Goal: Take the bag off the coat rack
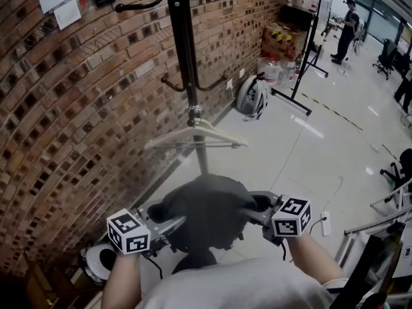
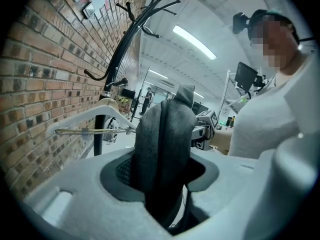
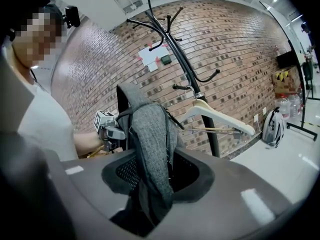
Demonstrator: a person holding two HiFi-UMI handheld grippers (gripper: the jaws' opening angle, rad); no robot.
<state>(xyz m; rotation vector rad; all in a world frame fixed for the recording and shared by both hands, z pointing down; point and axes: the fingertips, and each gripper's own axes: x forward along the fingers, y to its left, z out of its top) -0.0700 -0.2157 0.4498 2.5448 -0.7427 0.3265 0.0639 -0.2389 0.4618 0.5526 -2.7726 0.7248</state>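
A: Where's the bag?
B: Held low before the coat rack pole. The left gripper and right gripper each pinch its grey fabric.
A: Beyond?
B: A pale hanger on the rack and a glossy floor meeting the brick wall. There's perhaps a backpack at the wall's foot, and a person far off.

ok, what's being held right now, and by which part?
The bag, by both grippers: left gripper is shut on a fabric fold at its left side, right gripper on one at its right side.
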